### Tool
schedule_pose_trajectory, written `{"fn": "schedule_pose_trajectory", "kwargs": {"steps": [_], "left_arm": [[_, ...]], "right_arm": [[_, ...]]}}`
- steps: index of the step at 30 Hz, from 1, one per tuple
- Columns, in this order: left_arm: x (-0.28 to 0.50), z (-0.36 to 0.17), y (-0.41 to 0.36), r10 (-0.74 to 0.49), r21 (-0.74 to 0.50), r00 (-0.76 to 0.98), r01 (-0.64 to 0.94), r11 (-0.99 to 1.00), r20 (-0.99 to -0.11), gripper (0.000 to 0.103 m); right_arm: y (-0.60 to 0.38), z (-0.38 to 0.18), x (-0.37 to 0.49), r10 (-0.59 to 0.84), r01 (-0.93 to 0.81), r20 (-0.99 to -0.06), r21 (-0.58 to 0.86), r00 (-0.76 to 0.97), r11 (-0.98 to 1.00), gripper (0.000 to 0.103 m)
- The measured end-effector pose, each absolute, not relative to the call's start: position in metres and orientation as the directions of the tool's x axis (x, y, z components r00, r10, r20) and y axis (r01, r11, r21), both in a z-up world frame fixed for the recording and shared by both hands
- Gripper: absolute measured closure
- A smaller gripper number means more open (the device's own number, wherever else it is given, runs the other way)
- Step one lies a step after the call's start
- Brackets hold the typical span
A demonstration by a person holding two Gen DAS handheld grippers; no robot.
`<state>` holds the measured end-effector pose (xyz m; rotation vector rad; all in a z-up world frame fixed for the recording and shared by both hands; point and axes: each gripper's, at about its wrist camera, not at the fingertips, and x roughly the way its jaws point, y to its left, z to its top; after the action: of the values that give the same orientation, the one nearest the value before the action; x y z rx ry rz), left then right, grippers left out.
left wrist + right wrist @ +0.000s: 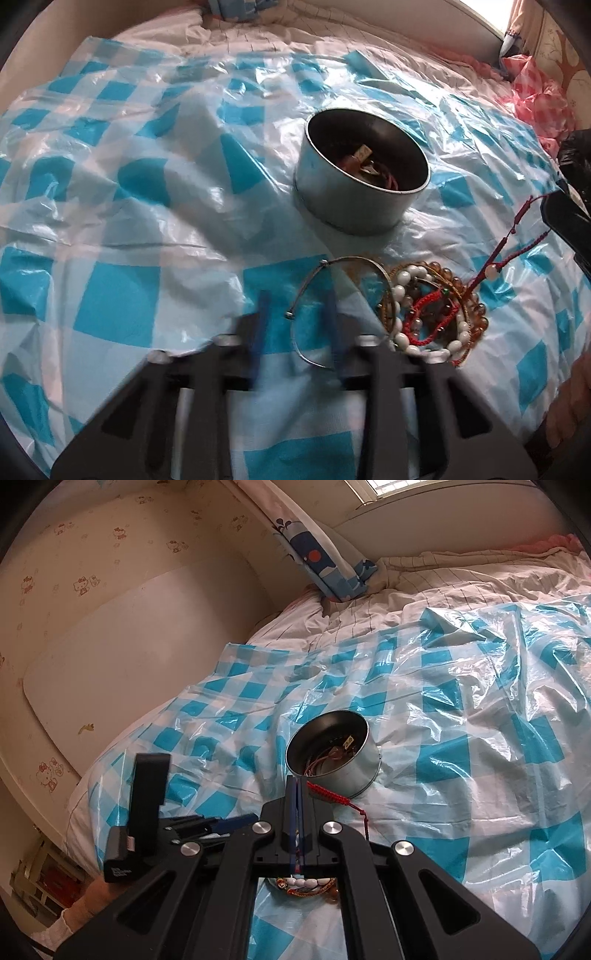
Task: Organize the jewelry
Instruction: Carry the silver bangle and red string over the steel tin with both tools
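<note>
Right gripper (296,786) clenched on red cord bracelet (327,795), raised near round tin (334,751) to drop in. Left gripper (295,317) released, fingers straddling silver bangle (332,314) beside bead pile (432,314), near side.

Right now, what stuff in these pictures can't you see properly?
- Left tool: its fingers are motion-blurred in the left wrist view, so whether they touch the silver bangle is unclear.
- Tin: the things inside are dark and tangled in both views.
- Bead pile: mostly hidden under the right tool in the right wrist view.
- Red cord: its far end is covered by the right tool.
</note>
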<state>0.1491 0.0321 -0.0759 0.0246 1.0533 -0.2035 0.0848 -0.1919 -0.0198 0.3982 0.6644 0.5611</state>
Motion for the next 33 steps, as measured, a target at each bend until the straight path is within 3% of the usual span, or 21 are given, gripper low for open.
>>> {"fn": "schedule_pose_trajectory", "kwargs": {"steps": [2, 12, 33], "left_arm": [[0.146, -0.071, 0.030, -0.156, -0.069, 0.488, 0.191, 0.979, -0.859, 0.098], [0.134, -0.024, 0.035, -0.243, -0.152, 0.619, 0.197, 0.969, -0.747, 0.098], [0.180, -0.005, -0.008, -0.300, -0.196, 0.629, 0.231, 0.953, -0.717, 0.098]], "right_arm": [[-0.194, -0.020, 0.085, 0.602, -0.356, -0.459, 0.516, 0.653, 0.779, 0.101], [-0.200, -0.010, 0.081, 0.592, -0.362, -0.412, 0.511, 0.693, 0.780, 0.101], [-0.200, 0.029, 0.124, 0.586, -0.390, -0.292, 0.519, 0.756, 0.761, 0.101]]}}
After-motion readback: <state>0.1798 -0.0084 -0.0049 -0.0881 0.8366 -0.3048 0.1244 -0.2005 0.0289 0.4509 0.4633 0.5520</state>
